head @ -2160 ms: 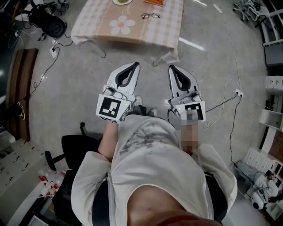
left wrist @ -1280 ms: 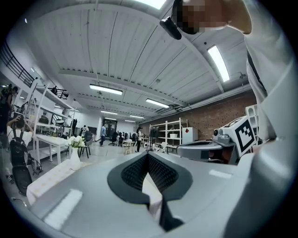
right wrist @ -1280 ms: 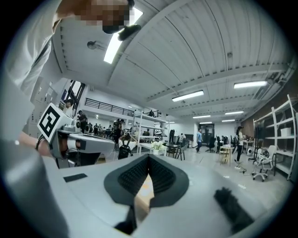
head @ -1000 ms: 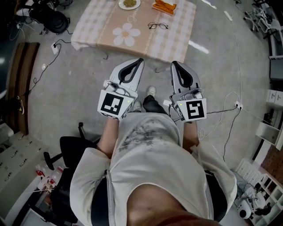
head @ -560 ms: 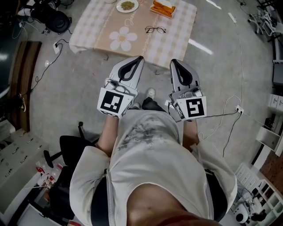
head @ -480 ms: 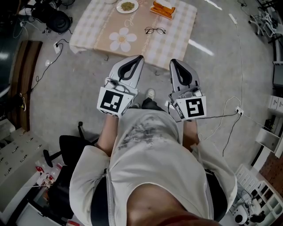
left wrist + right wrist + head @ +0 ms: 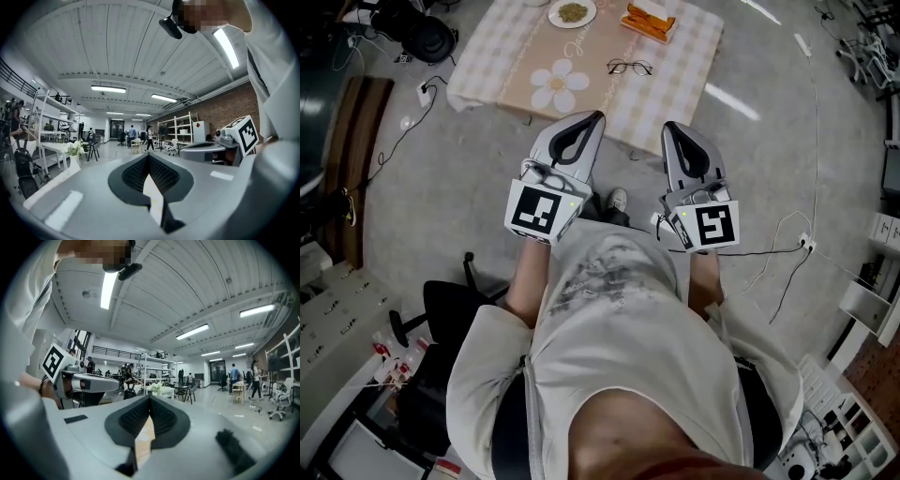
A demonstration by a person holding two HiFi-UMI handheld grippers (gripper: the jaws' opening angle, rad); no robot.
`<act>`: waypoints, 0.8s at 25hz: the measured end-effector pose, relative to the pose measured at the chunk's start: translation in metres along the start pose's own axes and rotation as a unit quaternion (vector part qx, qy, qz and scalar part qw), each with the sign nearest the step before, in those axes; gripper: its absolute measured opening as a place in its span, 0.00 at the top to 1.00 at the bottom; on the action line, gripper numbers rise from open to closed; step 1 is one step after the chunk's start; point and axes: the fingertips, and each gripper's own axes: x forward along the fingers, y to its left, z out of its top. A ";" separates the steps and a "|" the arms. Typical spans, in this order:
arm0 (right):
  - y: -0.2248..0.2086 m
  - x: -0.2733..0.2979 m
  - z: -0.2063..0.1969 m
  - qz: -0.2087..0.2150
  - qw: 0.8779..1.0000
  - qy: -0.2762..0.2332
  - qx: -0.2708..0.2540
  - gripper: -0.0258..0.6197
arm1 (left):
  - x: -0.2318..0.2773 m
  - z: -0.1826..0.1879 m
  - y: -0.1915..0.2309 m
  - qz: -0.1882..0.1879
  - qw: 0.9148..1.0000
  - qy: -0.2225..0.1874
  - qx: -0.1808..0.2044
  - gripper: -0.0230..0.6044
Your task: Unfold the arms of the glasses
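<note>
Since a second ago I've closed in on the desk (image 7: 487,58); it sits nearer in the head view, but nothing is started. Glasses (image 7: 629,67) lie toward its right edge, just nearside of the orange snack (image 7: 645,20), arms too small to read. Left gripper (image 7: 597,115) and right gripper (image 7: 668,125) are both level, jaws fully closed, holding nothing, well short of the glasses.

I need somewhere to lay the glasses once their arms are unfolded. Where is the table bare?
The tablecloth is bare on its left side, left of the daisy print and plate, and along the near edge in front of the glasses. The far edge is busier: plate and orange packet lie there.
</note>
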 end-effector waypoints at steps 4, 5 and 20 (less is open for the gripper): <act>-0.009 0.013 -0.006 -0.006 1.000 0.008 0.001 0.94 | 0.012 -0.009 0.010 -0.007 1.000 0.007 -0.005 0.95; -0.012 0.017 -0.008 -0.009 1.000 0.010 0.001 0.94 | 0.015 -0.011 0.013 -0.010 1.000 0.008 -0.007 0.95; -0.060 0.095 -0.018 -0.079 0.996 0.042 -0.004 0.94 | 0.092 -0.021 0.090 -0.085 0.996 0.010 -0.020 0.95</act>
